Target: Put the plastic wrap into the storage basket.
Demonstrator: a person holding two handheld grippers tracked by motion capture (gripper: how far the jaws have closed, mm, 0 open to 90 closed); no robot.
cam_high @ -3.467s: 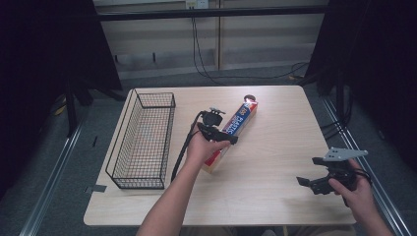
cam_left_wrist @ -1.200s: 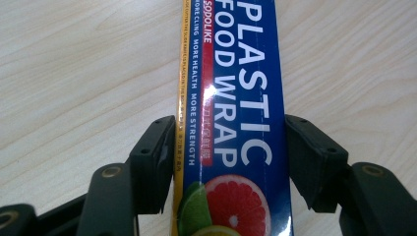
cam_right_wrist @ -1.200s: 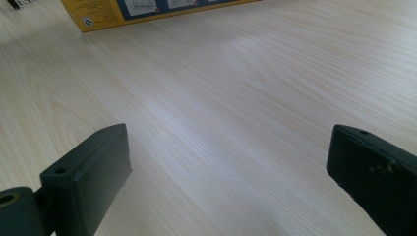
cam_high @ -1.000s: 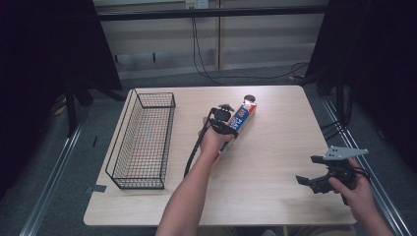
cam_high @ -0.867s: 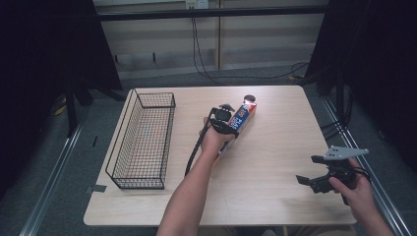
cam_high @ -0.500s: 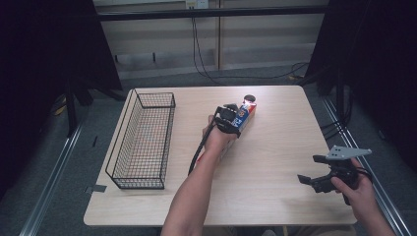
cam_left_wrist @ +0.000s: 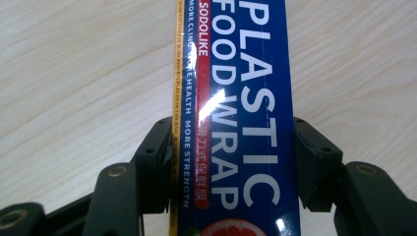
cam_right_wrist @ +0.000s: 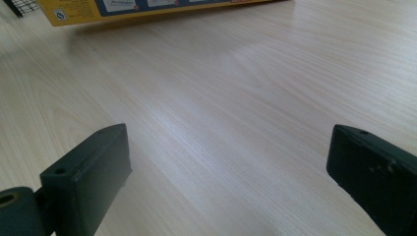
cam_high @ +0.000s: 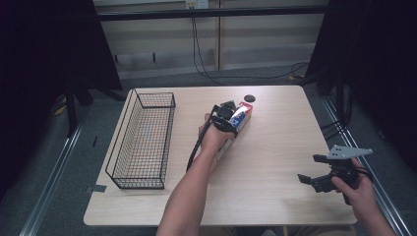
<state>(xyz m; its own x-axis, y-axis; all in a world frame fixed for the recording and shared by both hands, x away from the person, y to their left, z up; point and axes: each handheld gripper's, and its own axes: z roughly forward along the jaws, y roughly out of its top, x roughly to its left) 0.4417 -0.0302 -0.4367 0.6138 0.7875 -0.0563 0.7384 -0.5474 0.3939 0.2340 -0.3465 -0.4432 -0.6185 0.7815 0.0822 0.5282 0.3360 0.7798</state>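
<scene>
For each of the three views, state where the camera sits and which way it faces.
High view: above the near edge, facing forward and down on table, basket, both forearms.
Left gripper view: on the left gripper, facing down at the box it clamps.
Right gripper view: on the right gripper, low, facing across the table.
Shared: the box.

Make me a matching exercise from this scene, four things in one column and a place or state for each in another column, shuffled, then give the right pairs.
Things:
1. plastic wrap box
2. wire basket
3. right gripper
4. left gripper

Places or states:
A. jaws wide apart over bare wood
B. empty, at the table's left
C. clamped between two black jaws
D. shut on a blue and yellow carton

Pairs: 1-C, 2-B, 3-A, 4-D
</scene>
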